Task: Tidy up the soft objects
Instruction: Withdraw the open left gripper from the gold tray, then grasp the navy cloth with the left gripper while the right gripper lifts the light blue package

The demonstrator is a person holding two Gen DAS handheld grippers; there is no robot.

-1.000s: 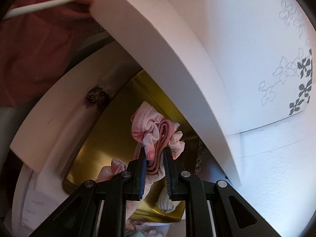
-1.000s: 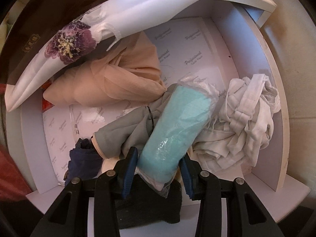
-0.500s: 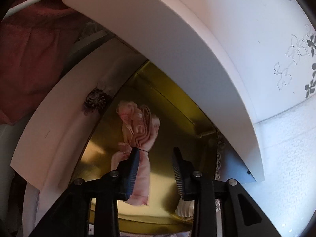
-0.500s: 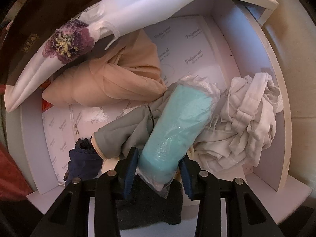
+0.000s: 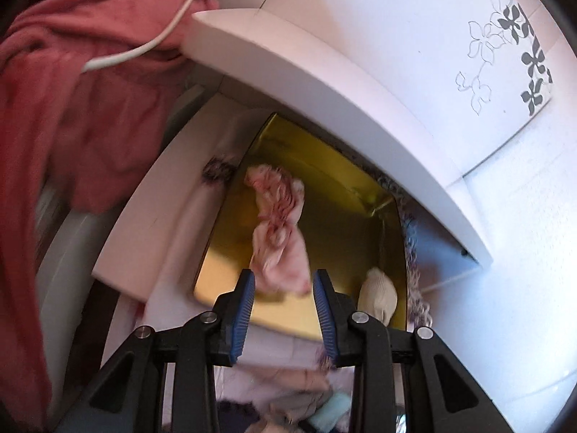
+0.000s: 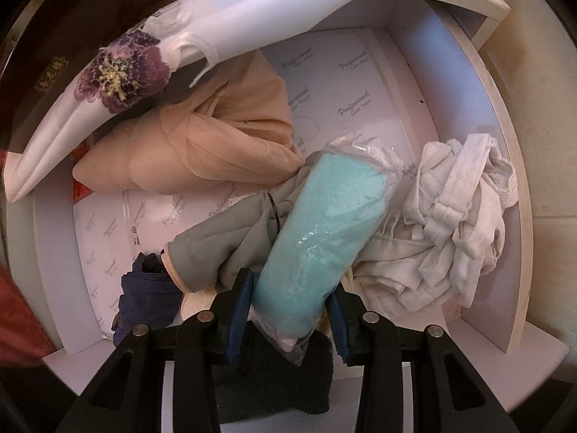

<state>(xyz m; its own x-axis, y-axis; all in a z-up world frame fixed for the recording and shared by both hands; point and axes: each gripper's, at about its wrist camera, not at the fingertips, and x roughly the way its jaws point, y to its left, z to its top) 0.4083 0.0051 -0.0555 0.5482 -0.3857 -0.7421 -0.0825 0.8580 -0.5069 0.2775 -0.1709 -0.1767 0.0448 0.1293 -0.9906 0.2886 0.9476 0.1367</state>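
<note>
Drawer (image 6: 501,166): white, open, seen from above; floor lined with white paper (image 6: 346,83) printed with a repeated script word. A white fabric band with a purple flower (image 6: 119,75) drapes over its far edge.

Contents of the drawer:
- Peach garment (image 6: 202,144), bunched, at the far left.
- Grey garment (image 6: 223,241), crumpled, in the middle, touching the turquoise roll.
- Turquoise roll (image 6: 324,223), soft cloth in a clear plastic sleeve, lying at a slant across the middle, over the grey piece and against the white one.
- White garment (image 6: 454,231), tangled, with straps, against the right wall.
- Dark blue lace item (image 6: 144,292), near left corner.
- Dark cloth (image 6: 274,379), at the near edge beneath the roll.

Right gripper (image 6: 292,310): pointing down into the drawer, its blue pads closed on the near end of the turquoise roll.

Gold tray (image 5: 331,187): shiny, set in a white compartment under a curved white panel (image 5: 324,83). In it lies a pink patterned cloth (image 5: 281,231), loose and lengthwise, and a cream knitted item (image 5: 378,292) in the near right corner.

Left gripper (image 5: 283,299): jaws parted, holding nothing; the near end of the pink cloth shows in the gap beyond them, apart from the pads. This view is blurred.

Surroundings: a red cloth (image 5: 72,108) at the left with a white cord (image 5: 144,43) across it; a white surface with grey flower outlines (image 5: 505,43) at the upper right.
</note>
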